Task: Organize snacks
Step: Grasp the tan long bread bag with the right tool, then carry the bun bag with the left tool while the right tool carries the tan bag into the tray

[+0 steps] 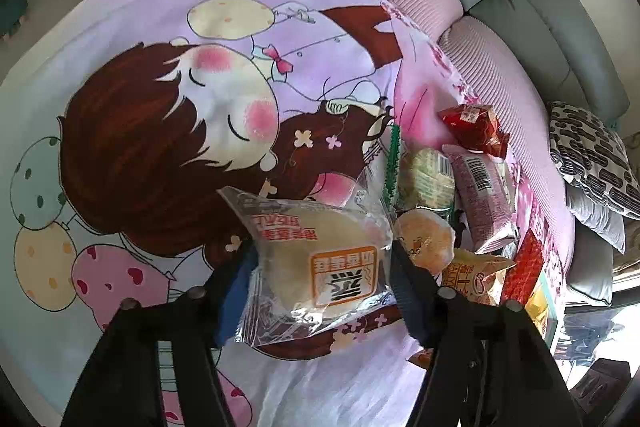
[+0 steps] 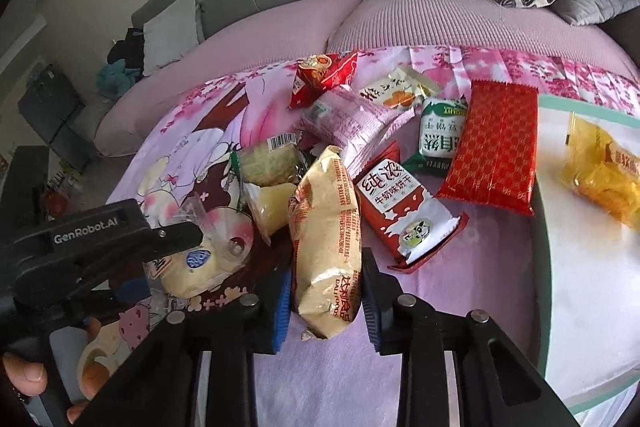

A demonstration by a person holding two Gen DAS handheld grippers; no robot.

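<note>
On crinkly plastic, left gripper (image 1: 322, 267) clamps clear bun packet (image 1: 320, 259); right gripper (image 2: 326, 291) pinches puffy beige bag (image 2: 326, 231).

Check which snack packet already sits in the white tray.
Only the yellow packet lies in the white tray, at the right. The other packets are on the pink cloth, or held in the grippers.

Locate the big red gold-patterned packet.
In the right wrist view, the red gold-patterned packet lies flat right of centre, between the green-and-white packet and the white tray, its right edge at the tray rim.
</note>
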